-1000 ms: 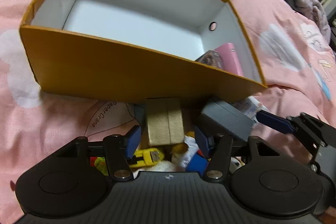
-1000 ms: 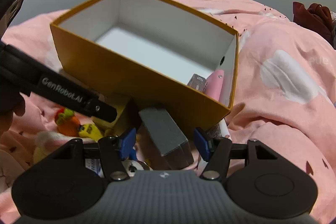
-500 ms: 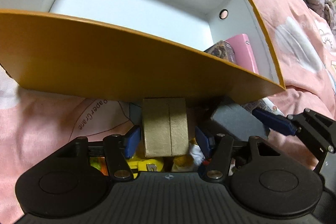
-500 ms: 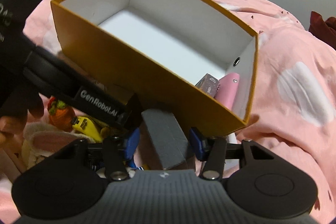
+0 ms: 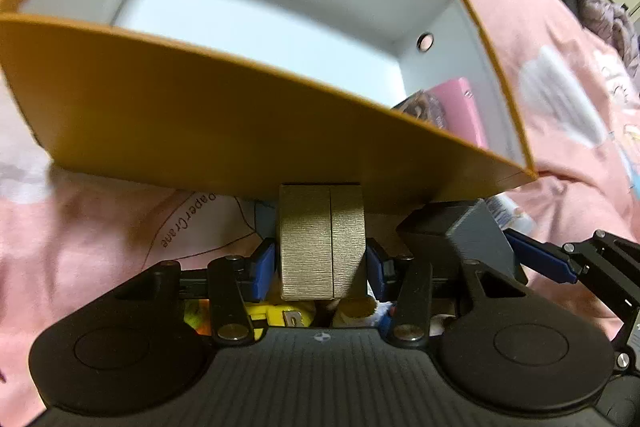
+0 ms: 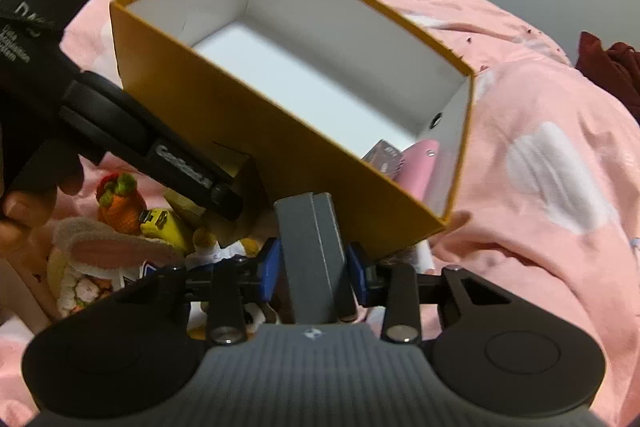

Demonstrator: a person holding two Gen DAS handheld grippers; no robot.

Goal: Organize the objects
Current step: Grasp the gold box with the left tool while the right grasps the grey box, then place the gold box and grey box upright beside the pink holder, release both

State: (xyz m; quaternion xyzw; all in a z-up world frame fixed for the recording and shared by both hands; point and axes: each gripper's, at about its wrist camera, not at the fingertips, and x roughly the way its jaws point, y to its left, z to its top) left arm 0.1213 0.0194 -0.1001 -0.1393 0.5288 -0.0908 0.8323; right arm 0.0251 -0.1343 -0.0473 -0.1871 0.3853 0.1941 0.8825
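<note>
Both grippers closed: gold box [image 5: 322,247], grey box [image 6: 314,263] lengthwise toward carton [image 6: 240,131].

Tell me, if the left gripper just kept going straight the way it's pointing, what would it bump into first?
Probably the orange box's near wall. The gold box between the left gripper's fingers already reaches about to that wall, though depth is unclear.

Two small boxes [image 6: 310,251] lie before the big box [image 6: 248,131], toys [image 6: 120,199] leftward.
</note>
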